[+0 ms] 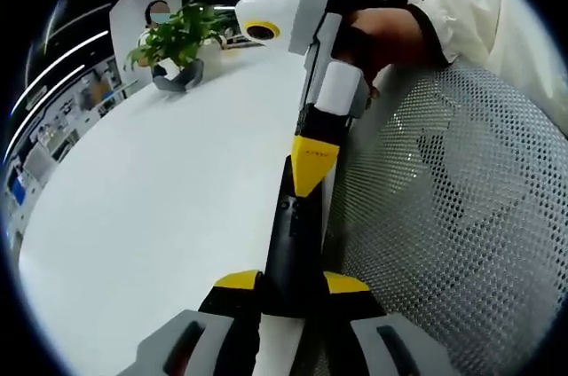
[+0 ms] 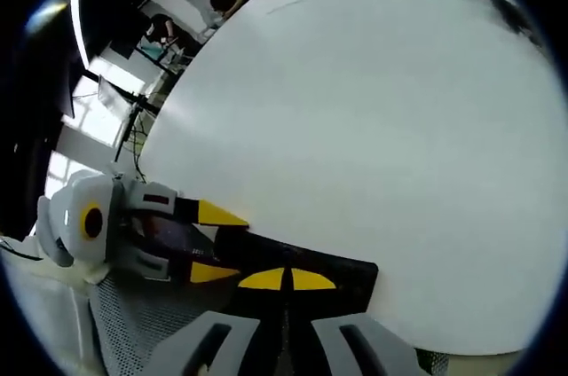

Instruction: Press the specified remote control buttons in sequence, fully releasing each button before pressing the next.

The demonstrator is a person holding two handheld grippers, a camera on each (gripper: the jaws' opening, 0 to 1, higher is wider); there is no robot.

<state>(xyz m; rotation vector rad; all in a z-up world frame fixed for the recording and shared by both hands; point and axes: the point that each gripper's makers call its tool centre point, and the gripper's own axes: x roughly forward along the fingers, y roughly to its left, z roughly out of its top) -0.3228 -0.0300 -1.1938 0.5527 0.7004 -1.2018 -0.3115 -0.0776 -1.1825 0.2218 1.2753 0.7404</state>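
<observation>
Right now you are gripping the black remote [image 1: 297, 234] with your left gripper [image 1: 291, 285], jaws pinching its near end at the white table's [image 1: 160, 216] edge. Your right gripper [image 1: 312, 168], jaws pressed together, is touching the remote's top, near the potted plant [image 1: 182, 39].
</observation>
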